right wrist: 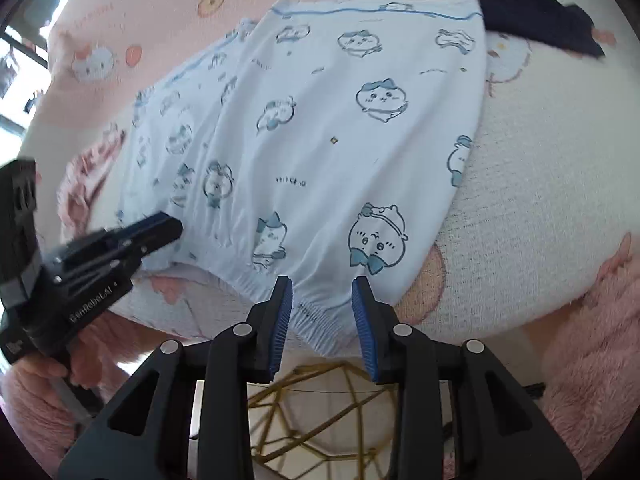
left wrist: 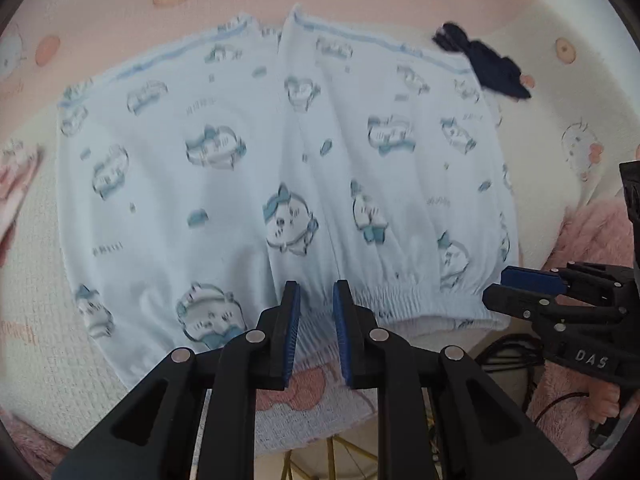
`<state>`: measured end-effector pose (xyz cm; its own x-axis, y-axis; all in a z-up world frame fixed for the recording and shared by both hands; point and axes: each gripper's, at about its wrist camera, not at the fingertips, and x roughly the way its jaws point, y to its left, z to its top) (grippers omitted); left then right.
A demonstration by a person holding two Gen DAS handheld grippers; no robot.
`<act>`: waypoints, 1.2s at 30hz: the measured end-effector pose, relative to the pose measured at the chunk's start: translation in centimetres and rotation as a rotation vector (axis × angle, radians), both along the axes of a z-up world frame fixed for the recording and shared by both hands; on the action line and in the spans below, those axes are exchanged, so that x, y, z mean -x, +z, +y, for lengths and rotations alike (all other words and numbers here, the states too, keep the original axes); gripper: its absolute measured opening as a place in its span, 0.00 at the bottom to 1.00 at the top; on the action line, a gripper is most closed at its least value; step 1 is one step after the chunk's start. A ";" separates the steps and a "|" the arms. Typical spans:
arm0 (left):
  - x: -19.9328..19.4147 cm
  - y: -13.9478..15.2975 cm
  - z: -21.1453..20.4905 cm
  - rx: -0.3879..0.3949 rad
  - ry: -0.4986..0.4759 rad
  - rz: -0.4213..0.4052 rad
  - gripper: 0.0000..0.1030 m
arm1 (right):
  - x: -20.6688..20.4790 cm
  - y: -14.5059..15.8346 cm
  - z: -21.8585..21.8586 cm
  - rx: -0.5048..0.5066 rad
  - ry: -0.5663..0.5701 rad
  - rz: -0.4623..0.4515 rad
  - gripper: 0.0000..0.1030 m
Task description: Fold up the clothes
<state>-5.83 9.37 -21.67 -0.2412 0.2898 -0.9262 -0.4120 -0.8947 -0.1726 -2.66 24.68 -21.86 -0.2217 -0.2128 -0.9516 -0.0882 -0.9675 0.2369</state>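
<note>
While the printed shorts (left wrist: 280,168) lie spread flat across the middle of the frame on the pink blanket (left wrist: 120,4), no fold looks made yet. Both the left gripper (left wrist: 316,304) and right gripper (right wrist: 322,300) stand apart at the elastic waistband (right wrist: 320,320), lower centre, gripping nothing; folding seems entirely ahead.

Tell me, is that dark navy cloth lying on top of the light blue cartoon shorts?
No. The navy cloth lies on the pink blanket beside the far corner of the shorts, not on them.
</note>
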 end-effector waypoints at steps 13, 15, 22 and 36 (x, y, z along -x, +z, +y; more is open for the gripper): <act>-0.8 0.9 -3.3 -0.151 0.053 -0.030 0.18 | -2.7 -1.7 4.0 0.281 -0.190 -0.096 0.38; -0.4 1.2 -3.2 -0.180 0.053 -0.022 0.18 | -2.6 -2.3 4.0 0.288 -0.189 -0.108 0.43; -0.7 1.1 -3.6 -0.228 0.043 -0.051 0.18 | -2.4 -1.2 4.4 0.290 -0.150 -0.030 0.14; -1.9 -0.1 1.8 -0.072 -0.184 -0.081 0.19 | -2.4 1.4 3.4 0.341 -0.153 -0.028 0.14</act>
<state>-3.95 11.21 -21.80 -0.1041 0.3880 -0.9158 -0.5492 -0.7901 -0.2723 -0.23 28.06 -20.42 -0.2501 -0.4854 -0.8377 -0.2365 -0.8084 0.5390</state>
